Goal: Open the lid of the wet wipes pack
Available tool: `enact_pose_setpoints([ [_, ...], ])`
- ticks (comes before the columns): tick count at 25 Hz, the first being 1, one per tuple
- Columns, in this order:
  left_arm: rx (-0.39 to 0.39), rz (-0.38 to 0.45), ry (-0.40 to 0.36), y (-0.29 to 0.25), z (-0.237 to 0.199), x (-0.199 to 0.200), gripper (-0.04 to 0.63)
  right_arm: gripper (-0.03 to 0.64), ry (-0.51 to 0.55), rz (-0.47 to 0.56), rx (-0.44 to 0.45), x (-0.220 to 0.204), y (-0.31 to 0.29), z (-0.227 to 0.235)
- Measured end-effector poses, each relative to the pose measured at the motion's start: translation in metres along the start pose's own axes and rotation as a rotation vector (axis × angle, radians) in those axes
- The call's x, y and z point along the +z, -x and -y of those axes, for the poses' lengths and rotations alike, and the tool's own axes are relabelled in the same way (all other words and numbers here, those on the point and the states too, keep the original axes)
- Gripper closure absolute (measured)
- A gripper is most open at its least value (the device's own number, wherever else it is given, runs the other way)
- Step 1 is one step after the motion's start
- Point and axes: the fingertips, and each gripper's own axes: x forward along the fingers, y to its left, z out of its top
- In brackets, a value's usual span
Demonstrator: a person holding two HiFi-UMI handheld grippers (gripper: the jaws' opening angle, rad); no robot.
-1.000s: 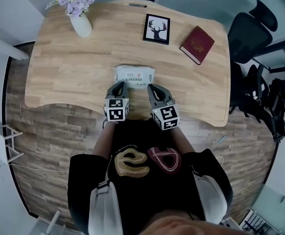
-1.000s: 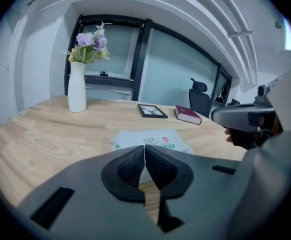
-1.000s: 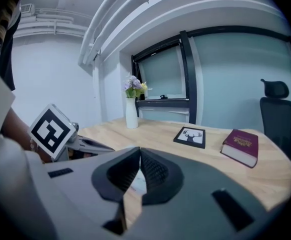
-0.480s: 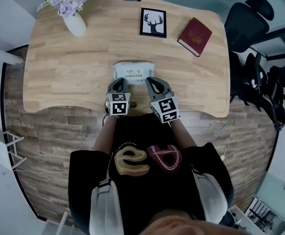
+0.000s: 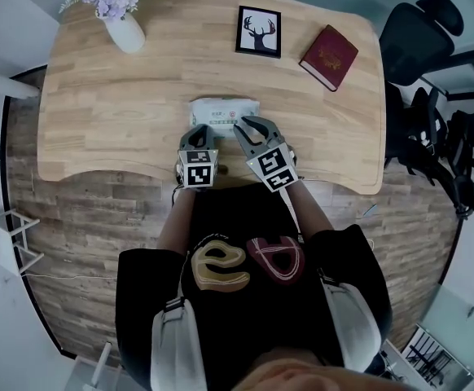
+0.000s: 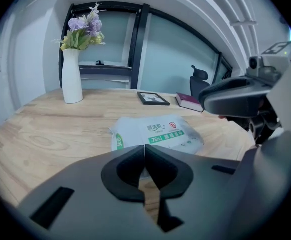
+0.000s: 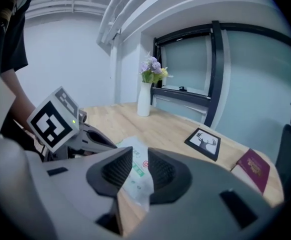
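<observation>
Wipes pack [image 5: 223, 109] lies just beyond left gripper's [image 5: 197, 136] clenched, right gripper's [image 5: 249, 125] newly parted fingers.

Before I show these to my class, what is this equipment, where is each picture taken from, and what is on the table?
No robot: a person holds a gripper in each hand. One picture looks down from a head camera; two come from cameras on the grippers. On the table lie a wipes pack, vase, framed picture and book. The left gripper is shut and empty. The right gripper has just been opening its jaws; the pack shows in the gap, not gripped.
</observation>
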Motion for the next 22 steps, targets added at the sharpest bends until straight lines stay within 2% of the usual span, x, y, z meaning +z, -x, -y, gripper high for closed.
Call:
enact_pose_setpoints([
  [6, -0.032, -0.026, 0.015, -0.001, 0.000, 0.000, 0.577, 0.441, 0.256, -0.092, 0.091, -0.002, -0.018, -0.007],
  [11, -0.022, -0.039, 0.003, -0.003, 0.000, -0.004, 0.577, 0.387, 0.455, -0.193, 0.191, -0.014, -0.036, -0.014],
  [22, -0.026, -0.058, 0.021, -0.004, 0.000, -0.001, 0.577, 0.360, 0.689, -0.302, 0.318, -0.029, -0.060, -0.027],
])
